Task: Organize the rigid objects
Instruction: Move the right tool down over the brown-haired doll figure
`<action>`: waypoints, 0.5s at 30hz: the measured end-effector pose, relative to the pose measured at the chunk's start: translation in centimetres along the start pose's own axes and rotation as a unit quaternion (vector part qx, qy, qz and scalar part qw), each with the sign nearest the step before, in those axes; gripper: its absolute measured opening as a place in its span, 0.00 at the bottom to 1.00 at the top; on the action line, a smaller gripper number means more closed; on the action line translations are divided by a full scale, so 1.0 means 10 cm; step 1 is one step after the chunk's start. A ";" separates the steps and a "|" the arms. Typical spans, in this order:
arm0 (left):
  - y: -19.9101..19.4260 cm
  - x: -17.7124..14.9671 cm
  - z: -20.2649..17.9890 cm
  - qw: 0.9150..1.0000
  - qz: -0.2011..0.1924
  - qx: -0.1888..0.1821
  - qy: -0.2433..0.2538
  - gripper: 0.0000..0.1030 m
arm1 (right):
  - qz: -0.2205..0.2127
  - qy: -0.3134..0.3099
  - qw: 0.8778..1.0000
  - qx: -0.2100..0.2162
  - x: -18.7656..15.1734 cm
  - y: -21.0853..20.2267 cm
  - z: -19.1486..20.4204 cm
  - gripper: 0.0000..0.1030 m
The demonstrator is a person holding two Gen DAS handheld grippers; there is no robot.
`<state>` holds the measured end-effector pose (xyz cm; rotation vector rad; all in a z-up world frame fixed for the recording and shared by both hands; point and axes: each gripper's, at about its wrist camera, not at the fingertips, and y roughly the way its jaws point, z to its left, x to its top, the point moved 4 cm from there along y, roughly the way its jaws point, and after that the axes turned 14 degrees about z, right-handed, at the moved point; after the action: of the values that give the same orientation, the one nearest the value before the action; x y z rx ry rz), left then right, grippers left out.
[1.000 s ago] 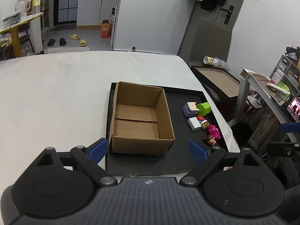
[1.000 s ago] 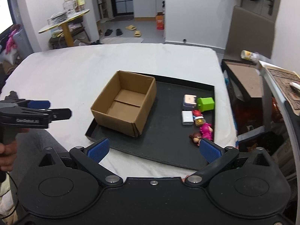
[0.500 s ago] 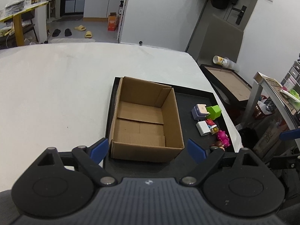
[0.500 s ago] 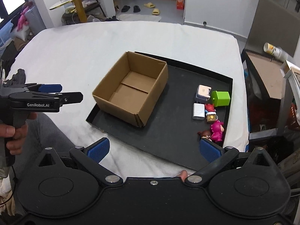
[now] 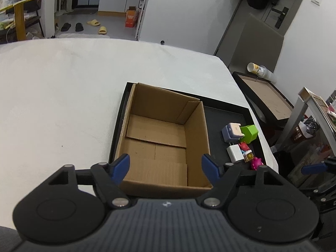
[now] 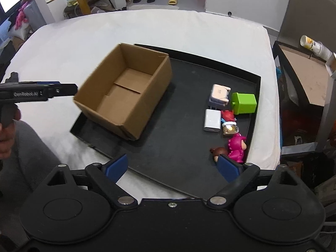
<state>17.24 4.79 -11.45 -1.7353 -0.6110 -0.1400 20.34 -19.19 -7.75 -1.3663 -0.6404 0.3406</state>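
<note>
An empty cardboard box [image 5: 163,138] [image 6: 126,90] stands open on the left part of a black tray [image 6: 184,138] [image 5: 229,113]. On the tray's right lie small items: a green cube [image 6: 244,103] [image 5: 248,133], a white charger [image 6: 212,120] [image 5: 235,153], a purple-and-beige toy [image 6: 219,94] [image 5: 231,131], a small red figure [image 6: 227,115], a gold trinket [image 6: 230,128] and a pink doll [image 6: 236,147] [image 5: 256,163]. My left gripper [image 5: 166,166] is open and empty over the box's near edge. My right gripper [image 6: 172,166] is open and empty above the tray's near edge; its right fingertip is beside the pink doll.
The tray lies on a table with a white cloth [image 5: 63,88] [image 6: 159,29]. Right of the table stand another black tray with a cardboard lining [image 5: 266,96] [image 6: 302,71], a tipped cup [image 5: 258,69] and a cluttered shelf [image 5: 315,121]. The left gripper shows in the right wrist view [image 6: 37,92].
Both grippers have moved forward and tilted down towards the tray. The left is now over the box's near edge, the right closer to the small items. Both stay open.
</note>
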 end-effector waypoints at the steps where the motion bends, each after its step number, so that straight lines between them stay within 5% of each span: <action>1: 0.02 0.01 0.01 1.000 0.000 0.000 -0.002 0.66 | 0.002 0.003 1.000 0.000 0.01 0.04 -0.04 0.86; 10: 0.32 0.12 0.17 0.999 0.025 0.006 -0.031 0.49 | -0.010 0.008 1.000 0.007 0.09 0.35 -0.38 0.83; 15: 0.43 0.16 0.25 0.998 0.041 0.009 -0.041 0.45 | -0.009 0.014 1.000 -0.010 0.04 0.63 -0.52 0.67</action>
<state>20.10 7.11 -15.24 -1.7532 -0.5993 -0.0062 24.64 -21.93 -14.19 -1.3813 -0.6341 0.3006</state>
